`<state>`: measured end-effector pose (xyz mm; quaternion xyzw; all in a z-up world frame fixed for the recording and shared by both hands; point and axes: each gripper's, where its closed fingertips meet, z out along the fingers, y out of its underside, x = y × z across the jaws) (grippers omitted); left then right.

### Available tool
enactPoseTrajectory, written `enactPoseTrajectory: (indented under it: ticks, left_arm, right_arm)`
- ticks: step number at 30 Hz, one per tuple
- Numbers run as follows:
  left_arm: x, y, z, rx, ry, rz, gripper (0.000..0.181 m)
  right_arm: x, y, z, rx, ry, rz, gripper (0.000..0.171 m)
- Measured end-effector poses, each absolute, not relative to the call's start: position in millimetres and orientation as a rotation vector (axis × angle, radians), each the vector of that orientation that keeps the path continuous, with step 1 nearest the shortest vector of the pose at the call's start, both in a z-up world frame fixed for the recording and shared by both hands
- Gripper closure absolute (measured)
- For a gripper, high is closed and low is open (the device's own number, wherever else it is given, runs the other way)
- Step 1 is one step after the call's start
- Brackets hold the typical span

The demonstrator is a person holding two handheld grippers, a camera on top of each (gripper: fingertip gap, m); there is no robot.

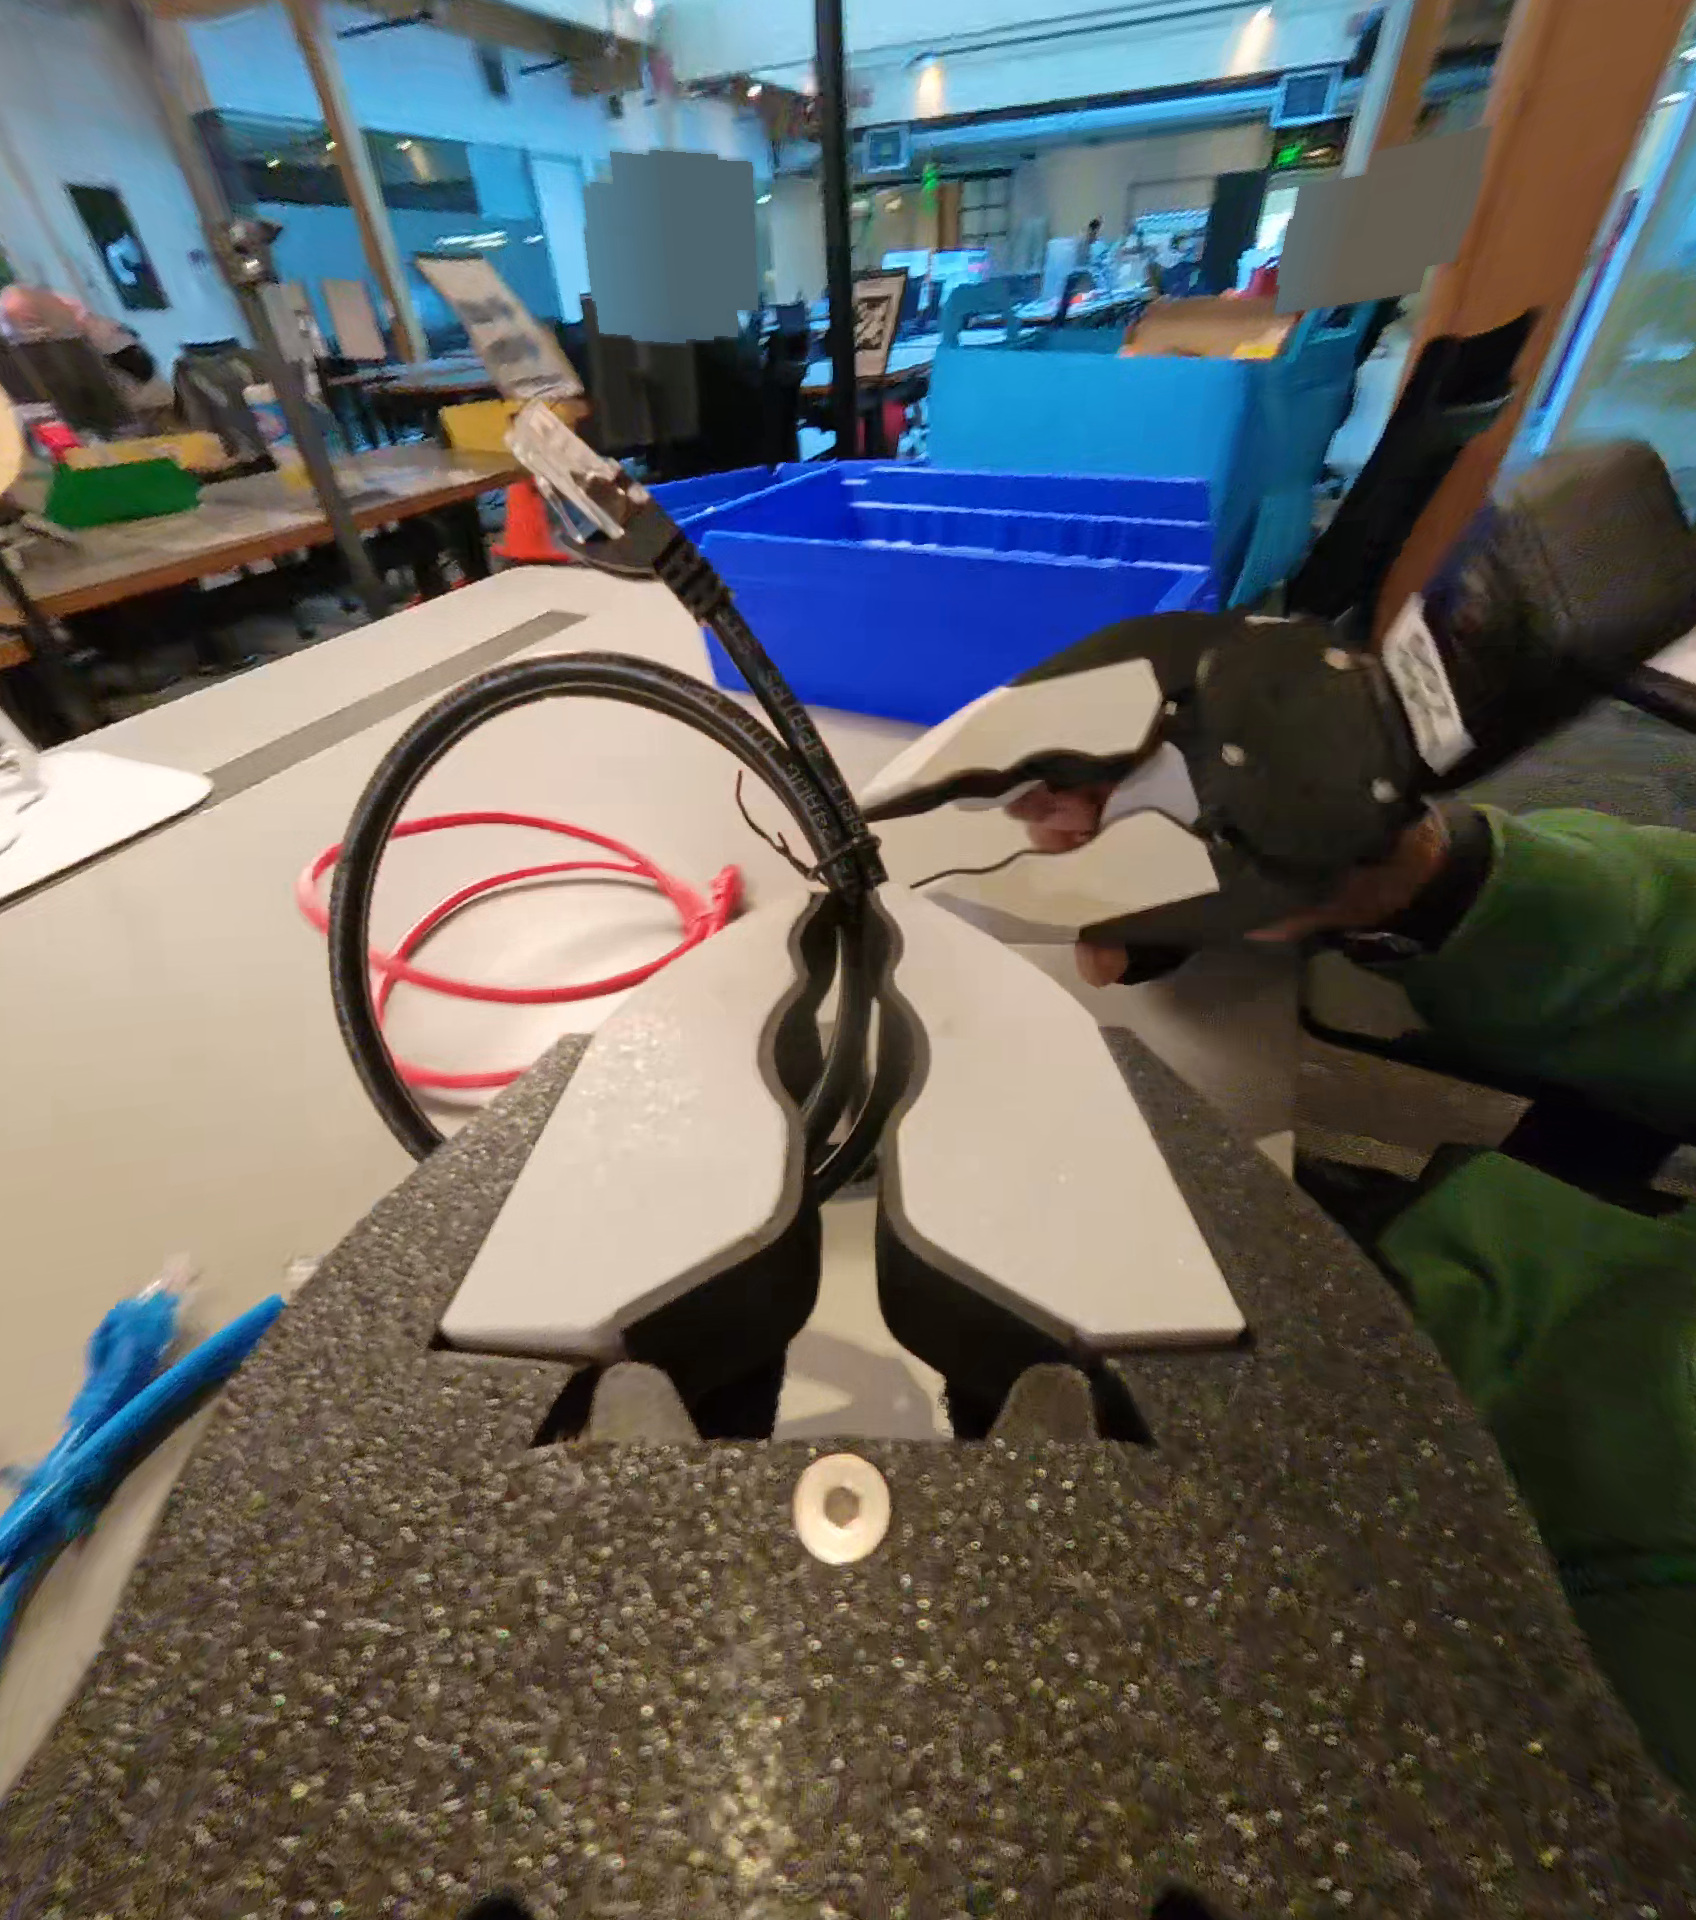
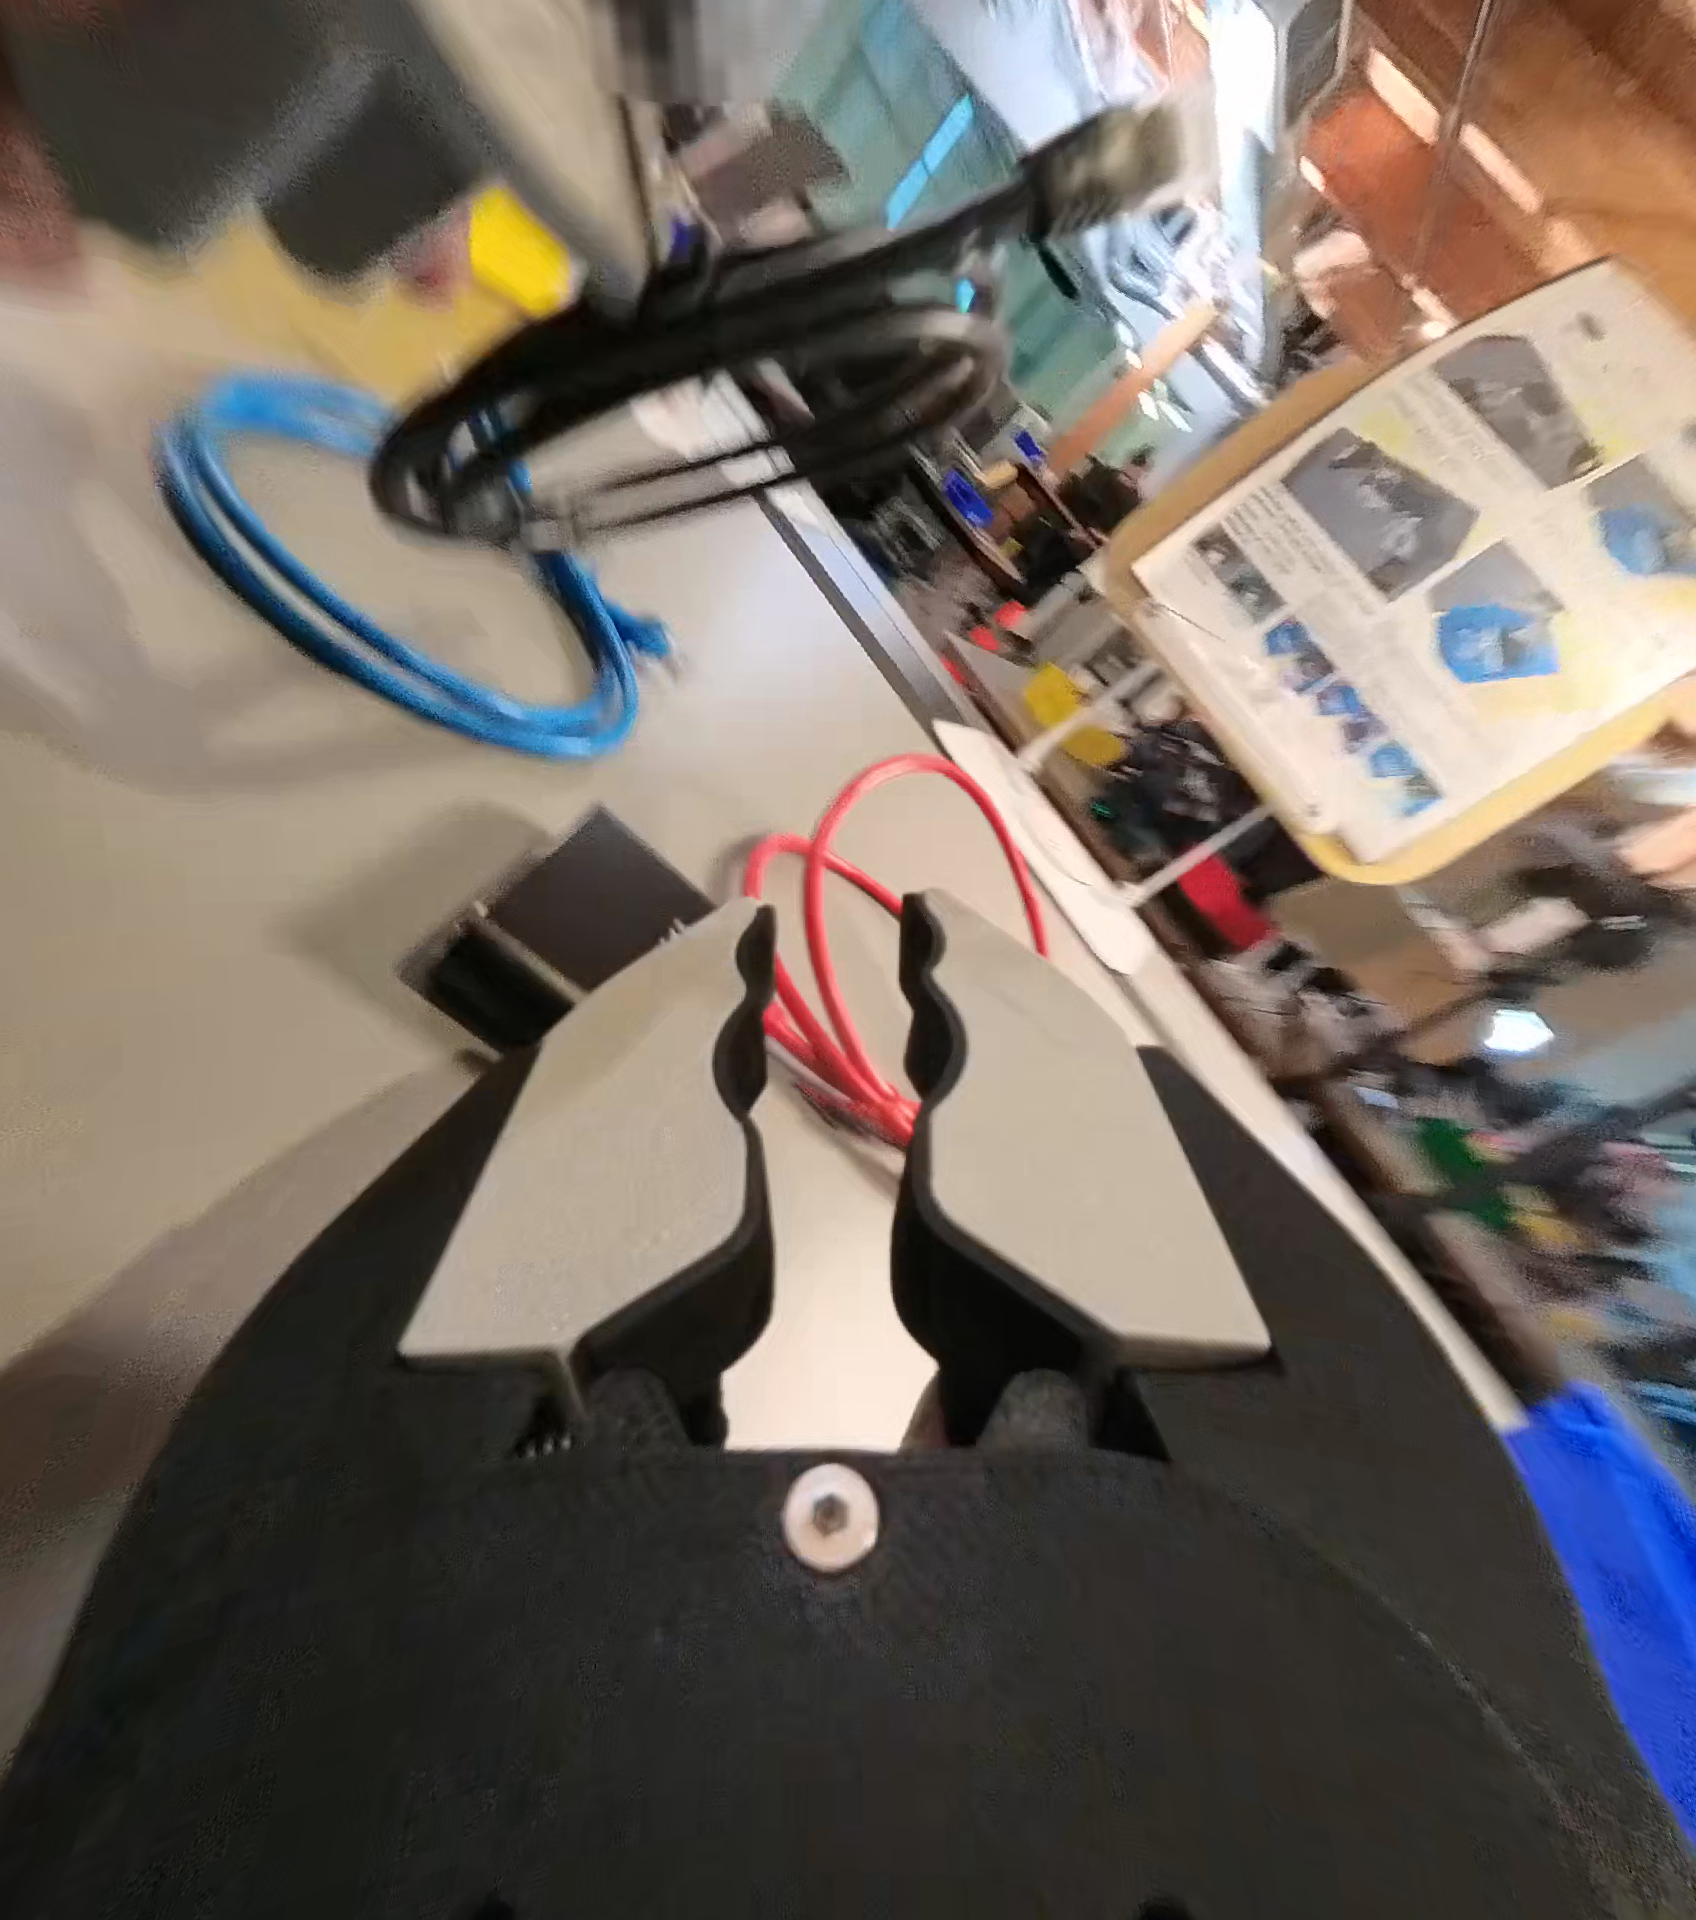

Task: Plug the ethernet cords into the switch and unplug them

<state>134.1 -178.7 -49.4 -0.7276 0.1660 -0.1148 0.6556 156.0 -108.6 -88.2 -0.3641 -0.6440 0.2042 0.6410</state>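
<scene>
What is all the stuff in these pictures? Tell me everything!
Black ethernet cord: one, black, coiled and tied, held up above the table by the left tool, clear plug on top.
Red cord: one, red, coiled on the table behind the black one.
Blue cord: one, blue, coiled on the table.
Black box: one, black, on the table near the red cord; too blurred to tell more.
Bins: several, blue, at the table's far edge.
Table: one, light grey.
Sign on a stand: one, pale board, beside the table.
Left tool: shut on the black cord.
Right tool: open, empty.
Sleeve: green, behind the right tool.
</scene>
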Motion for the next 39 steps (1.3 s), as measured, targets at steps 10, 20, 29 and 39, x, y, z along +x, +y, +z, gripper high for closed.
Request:
enactPoseTrajectory:
  ticks: [10, 20, 29, 39]
  left_arm:
    - [194.2, -154.2, -79.1, -1.654, 0.544, -0.294, 0.175]
    - [204.1, -151.0, -90.8, -1.680, 0.594, -0.274, 0.175]
    - [154.9, -147.1, -91.4, -1.779, 0.371, -0.164, 0.132]
    - [181.8, -144.5, -74.5, -1.716, 0.283, -0.377, 0.137]
  right_arm:
    - [184.0, -120.0, -40.2, -1.088, -1.247, 1.675, 0.130]
    - [186.4, -111.8, -31.2, -1.066, -1.201, 1.531, 0.151]
    - [226.7, -55.4, 10.9, -0.823, -1.041, 0.529, 0.151]
    - [175.5, -99.0, -65.3, -0.462, -1.321, -0.065, 0.153]
